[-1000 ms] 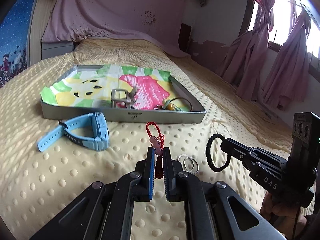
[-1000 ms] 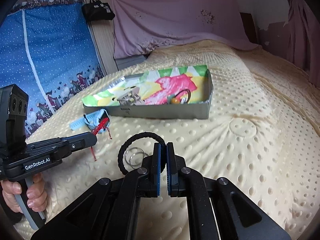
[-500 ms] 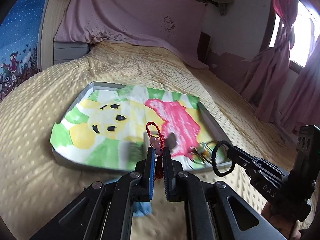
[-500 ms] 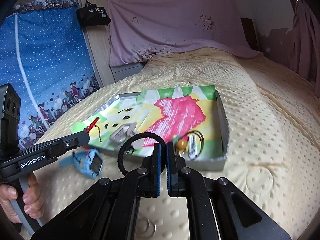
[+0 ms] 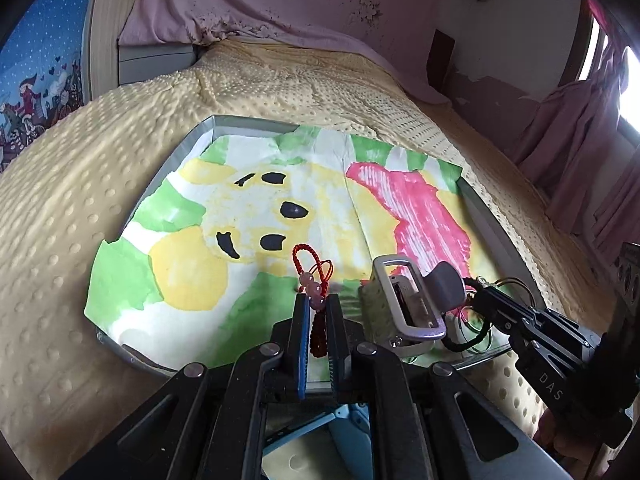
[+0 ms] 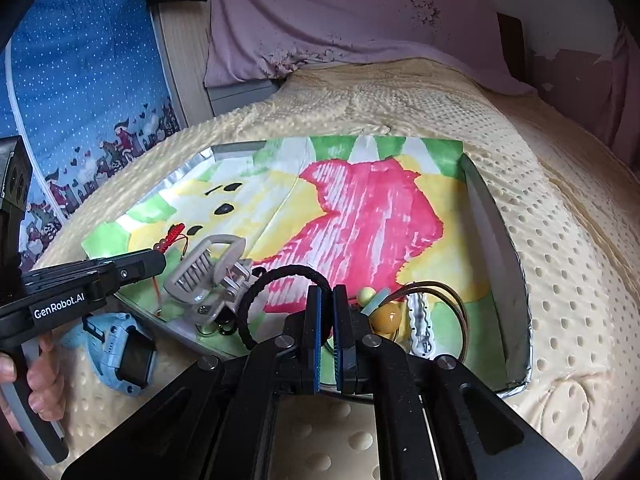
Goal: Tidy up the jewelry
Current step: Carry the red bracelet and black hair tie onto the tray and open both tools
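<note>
My left gripper (image 5: 317, 304) is shut on a red cord bracelet with pink beads (image 5: 314, 280) and holds it over the near edge of the grey tray (image 5: 208, 126). The tray is lined with a painted paper (image 5: 280, 208). My right gripper (image 6: 327, 292) is shut on a black hair tie (image 6: 276, 276) and holds it over the tray's near part. In the left wrist view the right gripper (image 5: 478, 300) sits at the tray's near right corner. A grey hair claw clip (image 5: 412, 300) lies in the tray.
A blue watch (image 6: 120, 344) lies on the yellow dotted blanket (image 6: 580, 280) just left of the tray. A yellow bead piece (image 6: 386, 316), a white clip (image 6: 418, 324) and brown rings (image 6: 452, 300) lie in the tray's near right corner.
Both grippers have moved forward and up from the blanket to above the tray, each still shut on its piece. The silver rings on the blanket have left view.
</note>
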The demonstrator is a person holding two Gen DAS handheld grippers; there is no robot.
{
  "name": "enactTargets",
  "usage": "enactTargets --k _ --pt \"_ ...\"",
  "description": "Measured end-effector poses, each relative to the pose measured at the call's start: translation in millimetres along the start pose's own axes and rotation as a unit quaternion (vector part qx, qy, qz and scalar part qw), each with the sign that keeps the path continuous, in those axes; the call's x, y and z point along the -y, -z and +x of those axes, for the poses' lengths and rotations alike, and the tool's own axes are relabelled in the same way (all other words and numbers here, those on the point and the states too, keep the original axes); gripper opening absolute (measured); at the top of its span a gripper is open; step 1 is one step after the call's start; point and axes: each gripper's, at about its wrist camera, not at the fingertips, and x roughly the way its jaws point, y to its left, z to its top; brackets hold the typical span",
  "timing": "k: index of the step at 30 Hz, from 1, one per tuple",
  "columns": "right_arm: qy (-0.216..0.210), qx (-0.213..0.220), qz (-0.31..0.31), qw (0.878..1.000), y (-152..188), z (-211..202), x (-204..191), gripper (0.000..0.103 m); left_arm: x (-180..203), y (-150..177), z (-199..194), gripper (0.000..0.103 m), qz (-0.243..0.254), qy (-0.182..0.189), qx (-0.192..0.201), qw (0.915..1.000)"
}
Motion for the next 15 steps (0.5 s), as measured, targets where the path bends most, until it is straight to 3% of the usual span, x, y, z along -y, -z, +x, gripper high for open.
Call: enactTargets --k 7,8,11,15 --pt "0.005 -0.003 0.007 1.0 2.1 2.7 4.0 0.008 -2.6 5.2 -5.9 0.008 -0.012 -0.005 0.021 0.9997" --pt "0.006 -0.001 0.008 1.0 2.3 2.8 5.2 0.013 -3.0 5.8 -6.8 0.009 -0.014 -0.005 0.023 0.9996" --pt "0.005 0.013 0.009 1.0 3.5 -3.4 6.8 0.042 -3.1 8.5 -10.4 0.014 -0.016 -0.001 0.032 0.9994" --pt "0.012 0.032 0.006 0.999 5.1 -13.9 8.6 0.044 -0.8 12.0 -14.7 0.032 -0.013 0.002 0.042 0.999"
